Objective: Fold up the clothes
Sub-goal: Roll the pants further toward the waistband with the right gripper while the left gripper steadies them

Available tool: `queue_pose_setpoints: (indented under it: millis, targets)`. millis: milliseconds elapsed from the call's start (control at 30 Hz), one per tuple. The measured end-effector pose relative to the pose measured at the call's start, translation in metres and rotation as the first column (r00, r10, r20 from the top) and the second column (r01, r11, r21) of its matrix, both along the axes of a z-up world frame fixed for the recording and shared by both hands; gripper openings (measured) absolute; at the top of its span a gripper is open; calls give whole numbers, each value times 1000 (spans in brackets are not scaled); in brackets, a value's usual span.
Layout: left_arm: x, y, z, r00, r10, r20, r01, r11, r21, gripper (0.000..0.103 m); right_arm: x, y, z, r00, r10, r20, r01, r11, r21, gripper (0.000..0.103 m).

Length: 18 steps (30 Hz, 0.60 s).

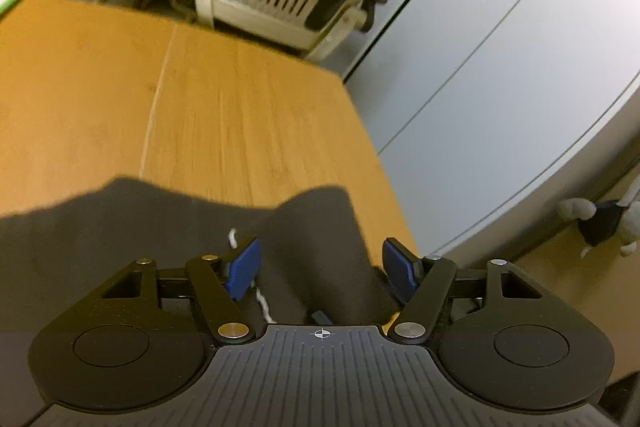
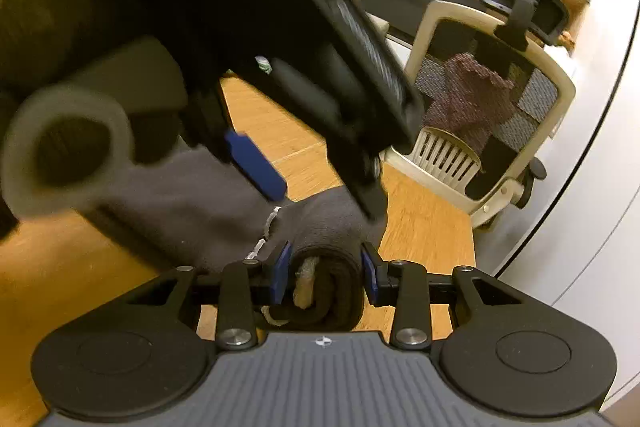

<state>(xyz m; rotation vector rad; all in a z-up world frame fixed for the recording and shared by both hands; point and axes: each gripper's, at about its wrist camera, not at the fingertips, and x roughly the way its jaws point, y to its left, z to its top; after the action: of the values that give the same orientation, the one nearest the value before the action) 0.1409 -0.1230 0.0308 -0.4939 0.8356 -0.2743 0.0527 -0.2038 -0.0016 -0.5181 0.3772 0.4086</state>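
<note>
1. Across both wrist views runs the wooden desk, its orange-brown top carrying the clothing, with a pale wall beyond its far edge.
2. Behind the desk stands a cream-framed office chair with a mesh back and a reddish cloth hanging over it; the left wrist view shows the same chair past the desk's far edge.
3. On the near part of the desk lies the dark grey garment, spread flat to the left and bunched into a raised fold toward the right, close to the desk's right edge.
4. Above that garment the left tool hangs with its blue pads set wide apart, the raised fold lying between them without either pad pressing on it.
5. Lower down in the right wrist view, the right tool is closed narrowly on a rolled edge of the dark grey garment, the roll squeezed between both blue pads and showing a pale lining at its end.
6. Smallest is a white drawstring, which runs along the cloth just beside the left tool's left pad.
</note>
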Motion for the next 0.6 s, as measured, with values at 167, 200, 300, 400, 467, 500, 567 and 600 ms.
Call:
queue_pose_setpoints:
  millis: [167,200,300,400,467,500,567,600]
  targets:
    - [5,5,-16,999,5,-37,-7,999,-39,73,9,-22,6,994,-36,-107,53,986,157,52]
    - [6,6,-16,999,6,-37,-7,999,-40,73,15,-31,7,987,-50,-156,85,970,227,64]
    - [8,8,-17,999,8,-38,-10,999,-47,73,31,-54,7,949,-66,-307,193,895,402,67]
    - [8,8,-19,999,9,-38,-11,999,-50,73,44,-61,0,920,-51,-388,240,856,458,59]
    - [6,9,-19,999,12,-35,-13,999,-48,77,40,-51,0,933,-54,-356,208,887,412,49]
    - [4,11,-15,1000,14,-26,-15,999,-37,79,33,-40,1,953,-66,-296,170,924,341,45]
    - [-3,15,-5,1000,26,11,-26,1000,-2,82,18,-18,0,986,-60,-158,90,978,189,42]
    - [-7,18,0,999,33,31,-33,999,12,83,11,-8,-3,994,-45,-100,57,991,120,42]
